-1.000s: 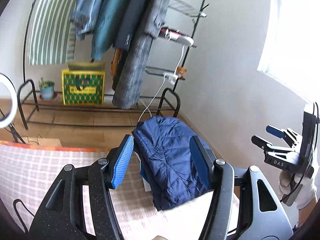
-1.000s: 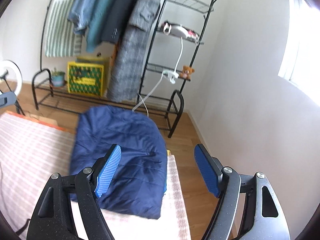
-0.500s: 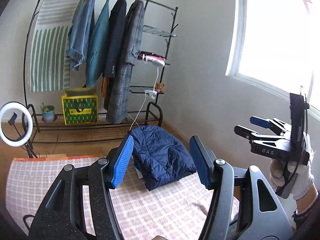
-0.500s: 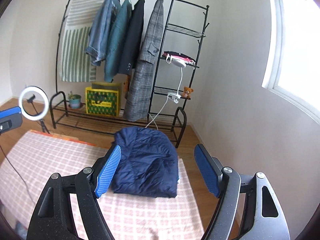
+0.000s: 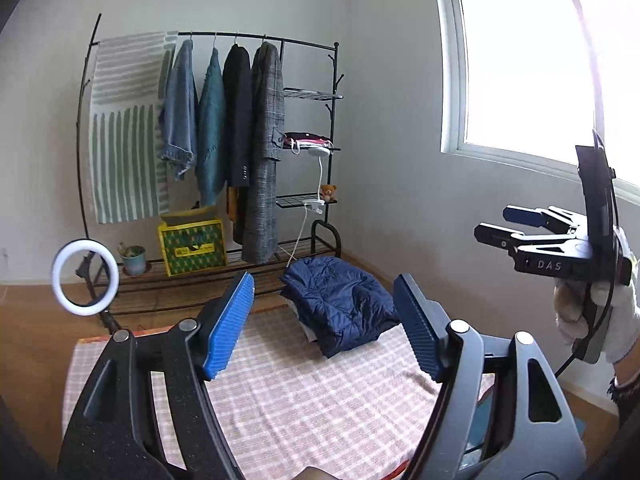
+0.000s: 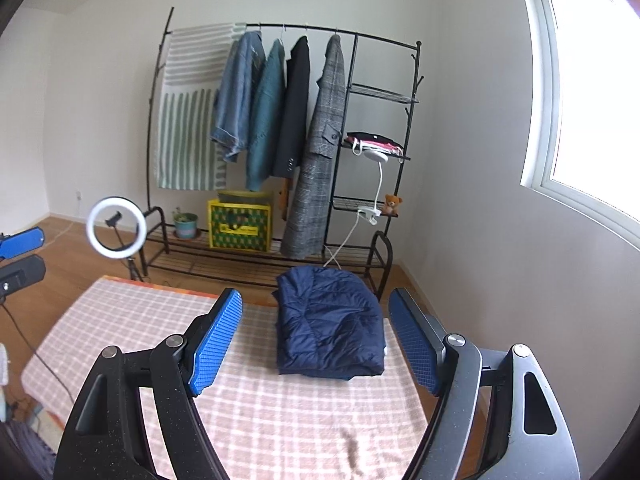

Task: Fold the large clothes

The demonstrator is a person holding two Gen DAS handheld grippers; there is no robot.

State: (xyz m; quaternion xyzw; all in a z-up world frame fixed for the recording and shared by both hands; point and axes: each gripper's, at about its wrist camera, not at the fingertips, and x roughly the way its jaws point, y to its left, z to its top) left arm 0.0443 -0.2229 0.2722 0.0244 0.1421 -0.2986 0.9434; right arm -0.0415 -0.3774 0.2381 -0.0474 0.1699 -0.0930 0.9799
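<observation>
Since the earlier frames both grippers have drawn back and up from the folded navy jacket (image 6: 330, 322); it filled the lower centre of each wrist view then and now sits small, mid-frame, with more room showing around it.

Left gripper (image 5: 324, 322): jaws wide apart, just been opening further, nothing between the pads; the jacket only shows through the gap, well beyond them. Right gripper (image 6: 314, 338): jaws likewise spread, empty, jacket framed between the fingers but far off.

Jacket (image 5: 340, 304) lies as a compact folded bundle at the far right end of the checked cloth (image 6: 256, 404), near its far edge, just in front of the clothes rack (image 6: 280, 132). Something pale pokes out under its edge; cannot tell what.

Reading: fold looks finished and released; the retreat suggests this garment is done.

Pose: both grippers point slightly downward across the cloth. In the left view, right edge, the right gripper is held level by a white-gloved hand (image 5: 600, 312). The left gripper's blue tips show at the left edge of the right view.
</observation>
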